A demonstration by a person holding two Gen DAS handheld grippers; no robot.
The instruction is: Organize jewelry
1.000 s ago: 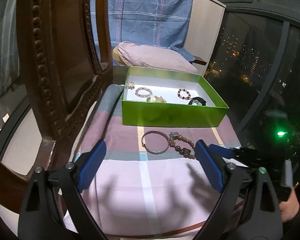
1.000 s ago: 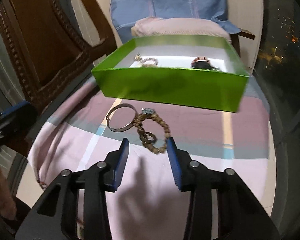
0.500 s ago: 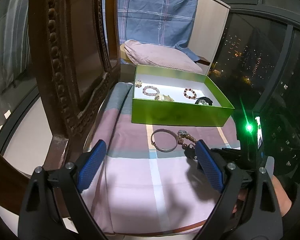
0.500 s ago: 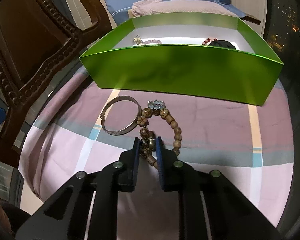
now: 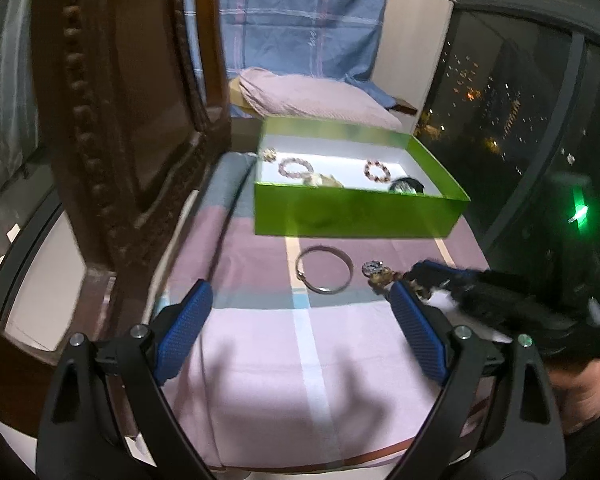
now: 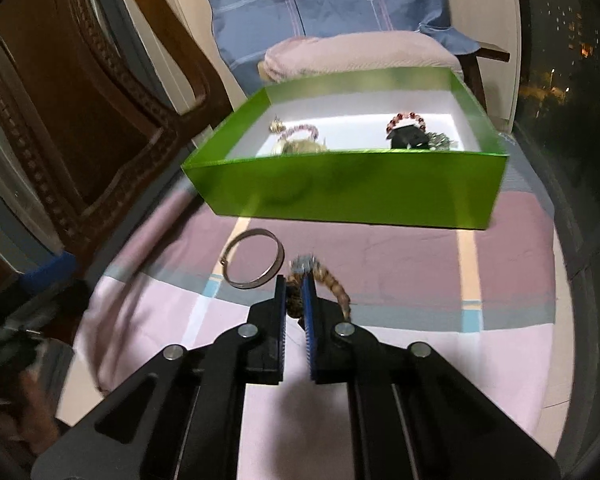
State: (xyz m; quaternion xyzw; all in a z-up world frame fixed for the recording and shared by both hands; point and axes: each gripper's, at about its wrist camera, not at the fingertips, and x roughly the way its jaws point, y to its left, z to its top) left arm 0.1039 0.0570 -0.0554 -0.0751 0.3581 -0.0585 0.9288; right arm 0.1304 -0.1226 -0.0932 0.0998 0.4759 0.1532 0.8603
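A: Step in hand?

B: Pick-up of the wooden bead bracelet point(image 6: 320, 280). Right gripper point(image 6: 294, 300) pinched on a bunched section of the beads, pads pressed onto them, the rest of the strand trailing off to the right over the checked cloth point(image 6: 400, 256).

A: And the left gripper point(image 5: 300, 320)?

B: Spread wide, empty, hovering above the cloth, well short of any jewelry.

A: Where does the load sit relative to the box?

B: Just in front of the green box point(image 6: 352, 196), near its front wall, apart from it. Silver bangle point(image 6: 254, 258) flat on the cloth just left of the pinched beads, close to the left pad, not touching as far as can be told.

A: Next move?

B: Probably a lift high enough to clear the front wall, then forward over the white floor of the box and a release in a free patch between the pieces already inside.

A: Risks?

B: Dangling tail likely to catch the box rim or drag the bangle along. Grip on only part of the strand, so a slip seems possible.

A: Left to do?

B: Bangle after that, by the look of it.
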